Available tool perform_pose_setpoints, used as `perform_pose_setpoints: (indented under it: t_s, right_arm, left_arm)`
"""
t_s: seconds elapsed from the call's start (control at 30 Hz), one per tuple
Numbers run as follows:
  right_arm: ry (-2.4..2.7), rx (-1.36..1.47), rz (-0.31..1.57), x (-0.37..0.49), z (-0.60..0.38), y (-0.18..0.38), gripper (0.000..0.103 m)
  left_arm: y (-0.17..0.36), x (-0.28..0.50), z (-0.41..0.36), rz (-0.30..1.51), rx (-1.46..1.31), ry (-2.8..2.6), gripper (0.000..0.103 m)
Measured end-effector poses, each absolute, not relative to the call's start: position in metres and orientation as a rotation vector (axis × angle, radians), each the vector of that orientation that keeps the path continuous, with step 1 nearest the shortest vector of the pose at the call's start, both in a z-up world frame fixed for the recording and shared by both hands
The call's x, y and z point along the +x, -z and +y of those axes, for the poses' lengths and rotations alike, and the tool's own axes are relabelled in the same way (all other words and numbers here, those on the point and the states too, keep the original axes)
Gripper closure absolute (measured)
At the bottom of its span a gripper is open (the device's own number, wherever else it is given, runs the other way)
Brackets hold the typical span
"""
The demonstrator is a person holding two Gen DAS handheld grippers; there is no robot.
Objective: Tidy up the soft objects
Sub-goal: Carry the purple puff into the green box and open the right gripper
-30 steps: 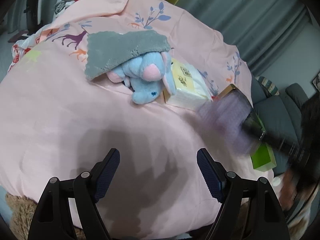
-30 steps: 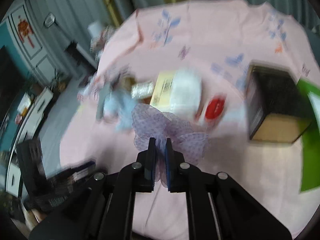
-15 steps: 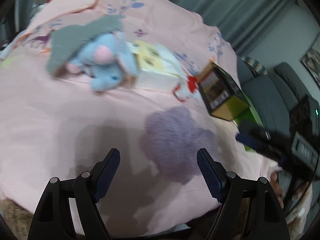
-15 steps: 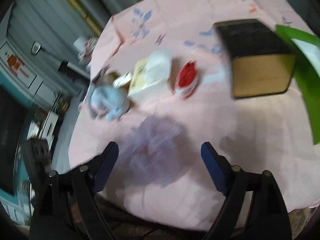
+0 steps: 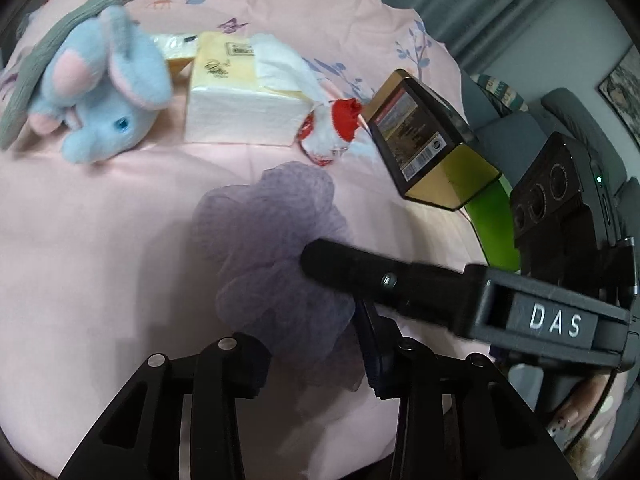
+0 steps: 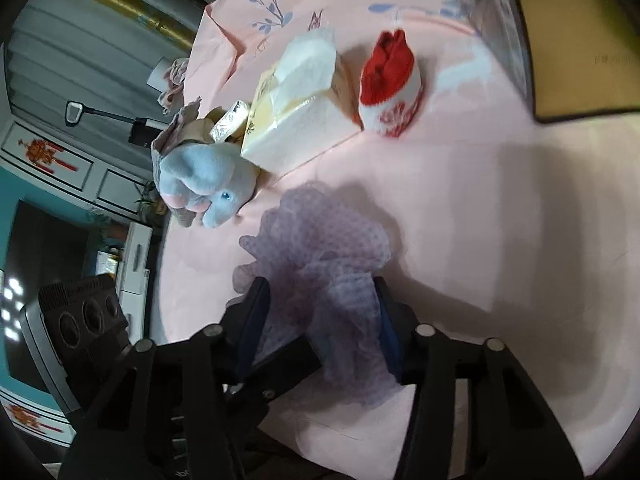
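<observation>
on the pink cloth of the tabletop (image 5: 100,240) sits the purple mesh puff (image 5: 276,240), near its front edge. the left tongs (image 5: 312,356) are spread around its near side, their inner faces buried in mesh, so whether they press it i cannot tell. the right tongs (image 6: 320,320) also straddle it, part open. behind lie a blue plush elephant (image 5: 104,84), half under a grey cloth (image 5: 48,52), a tissue pack (image 5: 240,96), a red and white sock (image 6: 390,84) and a dark box (image 5: 428,140).
</observation>
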State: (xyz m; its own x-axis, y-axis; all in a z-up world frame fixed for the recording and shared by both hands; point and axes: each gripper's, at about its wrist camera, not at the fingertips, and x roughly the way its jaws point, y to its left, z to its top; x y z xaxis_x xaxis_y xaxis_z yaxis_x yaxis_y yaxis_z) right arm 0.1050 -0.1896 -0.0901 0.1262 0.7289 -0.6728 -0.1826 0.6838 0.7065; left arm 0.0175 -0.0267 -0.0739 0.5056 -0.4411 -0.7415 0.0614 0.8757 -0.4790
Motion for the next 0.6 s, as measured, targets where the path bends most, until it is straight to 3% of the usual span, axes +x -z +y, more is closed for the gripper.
perform_pose_setpoints:
  t_s: [0.27,0.6]
  right_arm:
    - [-0.743,0.613,1.221,0.105,-0.214,0.073,0.063]
    - [-0.63,0.67,0.966,0.122,-0.291,0.003,0.065]
  left_arm:
    - [0.041,0.026,-0.067,0.922,-0.265,0.365,0.065]
    - [-0.028,0.056,-0.134,0.75,-0.135,0.53,0.065]
